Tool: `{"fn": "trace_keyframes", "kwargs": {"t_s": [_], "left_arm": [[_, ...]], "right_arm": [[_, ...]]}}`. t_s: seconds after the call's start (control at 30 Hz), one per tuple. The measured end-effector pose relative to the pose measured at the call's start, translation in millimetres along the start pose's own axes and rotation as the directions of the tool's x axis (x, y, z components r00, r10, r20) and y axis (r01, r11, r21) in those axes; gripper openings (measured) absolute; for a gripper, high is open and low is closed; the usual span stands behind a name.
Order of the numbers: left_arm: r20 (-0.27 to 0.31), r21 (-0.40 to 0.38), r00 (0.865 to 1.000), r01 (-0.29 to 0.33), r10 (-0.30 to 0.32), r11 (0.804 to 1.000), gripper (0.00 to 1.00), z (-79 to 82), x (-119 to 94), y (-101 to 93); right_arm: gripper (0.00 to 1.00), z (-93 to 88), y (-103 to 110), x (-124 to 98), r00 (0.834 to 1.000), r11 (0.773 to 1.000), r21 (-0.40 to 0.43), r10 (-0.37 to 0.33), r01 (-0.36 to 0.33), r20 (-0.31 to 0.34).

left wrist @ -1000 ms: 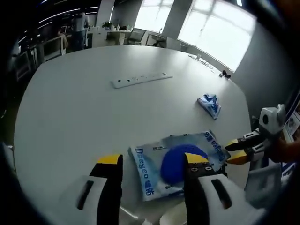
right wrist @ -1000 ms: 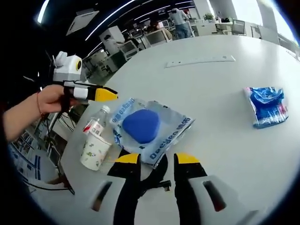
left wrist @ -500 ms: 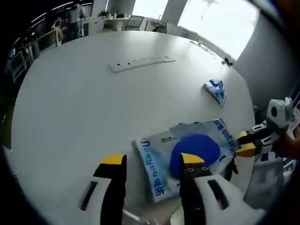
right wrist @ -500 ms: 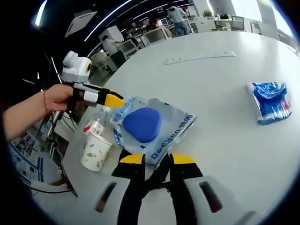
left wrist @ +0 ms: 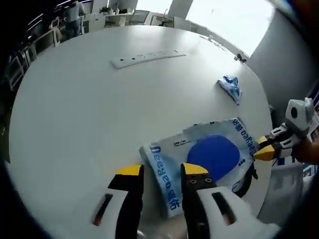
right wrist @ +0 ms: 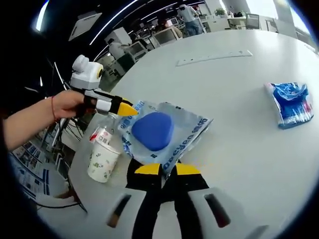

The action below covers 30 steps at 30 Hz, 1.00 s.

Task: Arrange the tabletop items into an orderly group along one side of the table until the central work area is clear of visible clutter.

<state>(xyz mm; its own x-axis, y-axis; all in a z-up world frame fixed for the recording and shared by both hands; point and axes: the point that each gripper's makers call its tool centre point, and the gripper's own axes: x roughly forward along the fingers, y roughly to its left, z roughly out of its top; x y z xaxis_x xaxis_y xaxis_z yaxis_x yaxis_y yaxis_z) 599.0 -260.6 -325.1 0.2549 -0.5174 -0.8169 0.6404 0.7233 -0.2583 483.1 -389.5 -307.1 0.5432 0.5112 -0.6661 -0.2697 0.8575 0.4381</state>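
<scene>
Right tool [right wrist: 167, 169] is pinching, nearly closed, the clear plastic bag with blue pad [right wrist: 159, 133]; left tool [left wrist: 162, 170] is half open, empty beside it; next, drag it benchside.

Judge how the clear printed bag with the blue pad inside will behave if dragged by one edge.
The bag looks thin and crinkled, so it will probably flop and slide easily. The blue pad bulges loosely inside and may shift. The right gripper is nearly closed at the bag's edge.
</scene>
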Motion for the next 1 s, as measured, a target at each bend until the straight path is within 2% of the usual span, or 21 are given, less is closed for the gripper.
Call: {"fn": "trace_keyframes", "kwargs": {"t_s": [0.1, 0.27, 0.43, 0.8, 1.0], "left_arm": [[-0.008, -0.003, 1.000, 0.002, -0.003, 1.000, 0.20, -1.8, 1.8, 0.2], [-0.017, 0.005, 1.000, -0.003, 0.003, 1.000, 0.06, -4.7, 0.9, 1.5], [-0.011, -0.001, 1.000, 0.002, -0.002, 1.000, 0.01, -4.0, 0.9, 1.0], [0.003, -0.012, 1.000, -0.005, 0.005, 1.000, 0.00, -0.4, -2.6, 0.9], [0.038, -0.032, 0.999, -0.010, 0.011, 0.999, 0.00, 6.8, -11.5, -2.6]], "right_arm": [[0.04, 0.3, 0.0, 0.0, 1.000, 1.000, 0.008, 0.001, -0.001, 0.002], [0.03, 1.0, -0.7, -0.6, 1.000, 1.000, 0.014, -0.002, 0.002, 0.003], [0.03, 2.5, -0.9, -1.2, 1.000, 1.000, 0.024, 0.000, 0.000, 0.007], [0.01, 13.1, -0.4, -4.3, 1.000, 0.999, 0.033, 0.010, -0.011, 0.029], [0.01, 22.0, -2.1, -8.5, 0.999, 1.000, 0.028, 0.009, -0.011, 0.050]]}}
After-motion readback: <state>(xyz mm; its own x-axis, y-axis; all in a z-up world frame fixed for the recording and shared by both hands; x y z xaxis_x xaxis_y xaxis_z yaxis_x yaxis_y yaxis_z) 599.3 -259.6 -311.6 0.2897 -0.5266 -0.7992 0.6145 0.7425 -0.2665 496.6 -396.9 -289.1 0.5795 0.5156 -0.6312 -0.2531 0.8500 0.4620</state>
